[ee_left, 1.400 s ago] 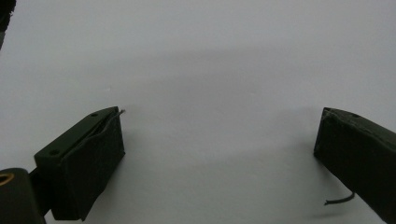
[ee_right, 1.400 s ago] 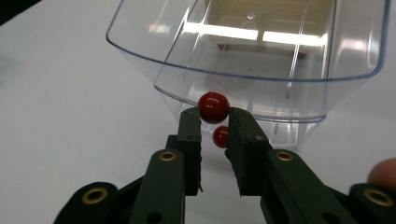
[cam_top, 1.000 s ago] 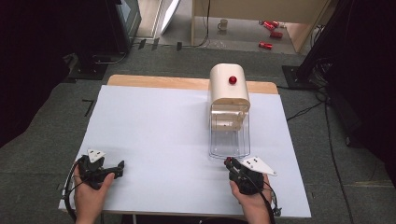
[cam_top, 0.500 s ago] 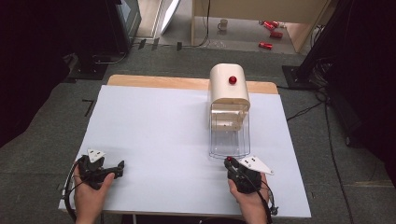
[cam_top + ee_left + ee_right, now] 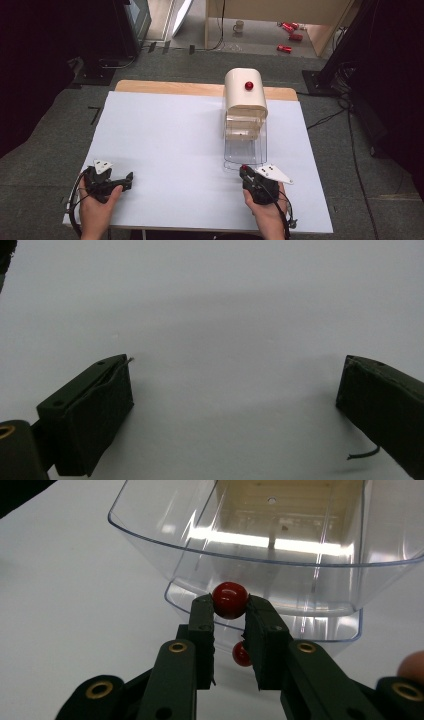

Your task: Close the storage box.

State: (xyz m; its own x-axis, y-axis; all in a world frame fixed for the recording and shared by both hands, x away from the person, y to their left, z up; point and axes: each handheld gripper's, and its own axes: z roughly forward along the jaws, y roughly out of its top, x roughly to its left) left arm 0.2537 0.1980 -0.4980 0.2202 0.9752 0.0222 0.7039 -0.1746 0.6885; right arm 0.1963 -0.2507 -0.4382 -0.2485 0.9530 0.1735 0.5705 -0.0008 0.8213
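A small red ball [image 5: 229, 599] sits pinched between the two black jaws of the right claw [image 5: 229, 611], which is closed on it from both sides. In the high view the ball [image 5: 244, 168] shows as a red dot at the tip of the right claw [image 5: 246, 172], just at the near rim of a clear plastic tray [image 5: 245, 147]. In the right gripper view the ball is held in front of the curved front wall of this tray [image 5: 270, 545], and a second red spot [image 5: 241, 654] shows lower between the jaws; I cannot tell if it is another ball or a reflection. The tray comes out of a cream-coloured box with rounded top [image 5: 244, 93], which stands at the far side of the surface and has a red knob [image 5: 248, 85] on top. The surface [image 5: 170, 150] is covered with a white sheet, and a wooden edge shows at its far end. The left claw [image 5: 129, 179] rests on the near left corner of the sheet, held by the left hand [image 5: 97, 205], well apart from the tray. In the left gripper view its jaws stand wide apart over the bare white sheet [image 5: 225, 315], with nothing between them. The right hand [image 5: 267, 212] holds the right claw from the bottom edge. On the floor behind, a mug [image 5: 239, 25] and some red cans [image 5: 290, 30] lie near a wooden frame.
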